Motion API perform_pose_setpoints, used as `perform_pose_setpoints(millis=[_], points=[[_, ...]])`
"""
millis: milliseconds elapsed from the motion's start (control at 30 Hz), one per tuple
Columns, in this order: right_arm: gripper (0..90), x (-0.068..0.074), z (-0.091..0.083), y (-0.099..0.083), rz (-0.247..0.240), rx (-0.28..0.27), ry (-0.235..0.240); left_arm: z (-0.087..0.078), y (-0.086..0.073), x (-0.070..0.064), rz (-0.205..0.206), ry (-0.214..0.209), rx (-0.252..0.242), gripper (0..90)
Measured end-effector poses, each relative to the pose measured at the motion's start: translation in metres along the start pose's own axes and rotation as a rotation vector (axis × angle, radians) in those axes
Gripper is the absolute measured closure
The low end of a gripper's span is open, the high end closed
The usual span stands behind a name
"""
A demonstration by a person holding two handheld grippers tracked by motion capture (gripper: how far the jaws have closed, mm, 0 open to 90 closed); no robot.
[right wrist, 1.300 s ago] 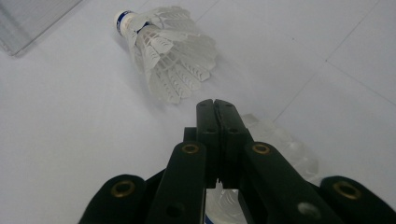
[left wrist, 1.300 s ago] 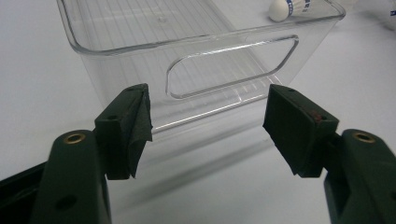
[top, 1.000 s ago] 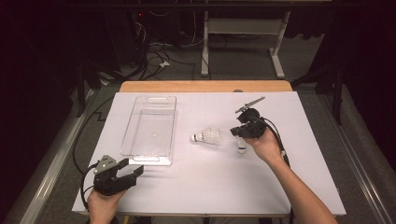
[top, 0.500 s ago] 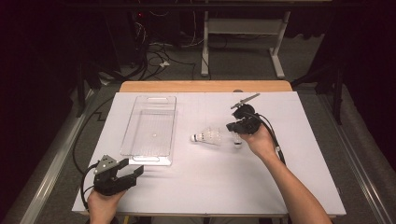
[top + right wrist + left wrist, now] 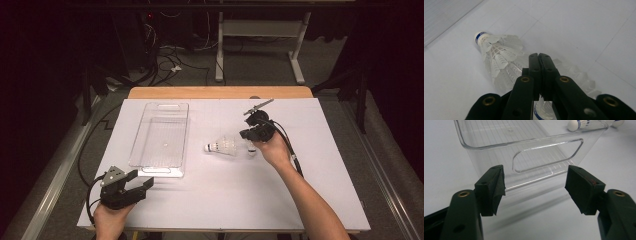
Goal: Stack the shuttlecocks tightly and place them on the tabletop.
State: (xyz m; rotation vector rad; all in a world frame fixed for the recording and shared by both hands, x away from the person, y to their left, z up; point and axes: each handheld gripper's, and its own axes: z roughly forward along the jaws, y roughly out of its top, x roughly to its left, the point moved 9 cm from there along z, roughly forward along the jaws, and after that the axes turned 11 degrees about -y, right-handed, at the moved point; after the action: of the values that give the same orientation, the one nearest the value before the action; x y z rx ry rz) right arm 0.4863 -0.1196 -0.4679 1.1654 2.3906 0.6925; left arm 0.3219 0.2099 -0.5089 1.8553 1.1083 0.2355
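i see the feather shuttlecock (image 5: 222, 146) lying on its side at the centre of the high view, on the white table (image 5: 225, 200), right of the clear plastic bin (image 5: 161, 140). my right gripper (image 5: 248, 134) sits just beside it, jaws pressed together, empty. my left gripper (image 5: 141, 183), lower left, has jaws spread apart, facing the bin's handle end.

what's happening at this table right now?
A person holds a gripper in each hand. The right gripper sits by the feather end of a shuttlecock lying on its side on the white table; in its own view the jaws are pressed together above the feathers, and whether they pinch one is unclear. The left gripper rests open at the near end of an empty clear tray.
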Motion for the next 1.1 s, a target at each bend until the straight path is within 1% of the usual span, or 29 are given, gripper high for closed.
perform_pose_setpoints(millis=[133, 200, 333, 700, 1100], points=[[88.3, -0.001, 0.0, -0.001, -0.003, 0.004, -0.001, 0.0, 0.0, 0.0, -0.003, 0.0, -0.004, 32.8], [87.5, -0.001, 0.0, -0.002, 0.004, 0.008, 0.0, 0.0, 0.0, 0.0, -0.001, 0.0, -0.002, 32.8], [85.5, -0.002, -0.001, -0.004, -0.007, 0.021, 0.002, 0.0, 0.0, 0.0, -0.003, 0.001, -0.006, 32.8], [83.5, -0.009, -0.014, -0.012, -0.005, 0.04, -0.011, 0.0, 0.0, 0.0, 0.002, 0.002, -0.002, 32.8], [83.2, -0.017, -0.025, -0.03, 0.001, 0.056, -0.009, 0.0, 0.0, 0.0, 0.0, 0.003, -0.005, 32.8]])
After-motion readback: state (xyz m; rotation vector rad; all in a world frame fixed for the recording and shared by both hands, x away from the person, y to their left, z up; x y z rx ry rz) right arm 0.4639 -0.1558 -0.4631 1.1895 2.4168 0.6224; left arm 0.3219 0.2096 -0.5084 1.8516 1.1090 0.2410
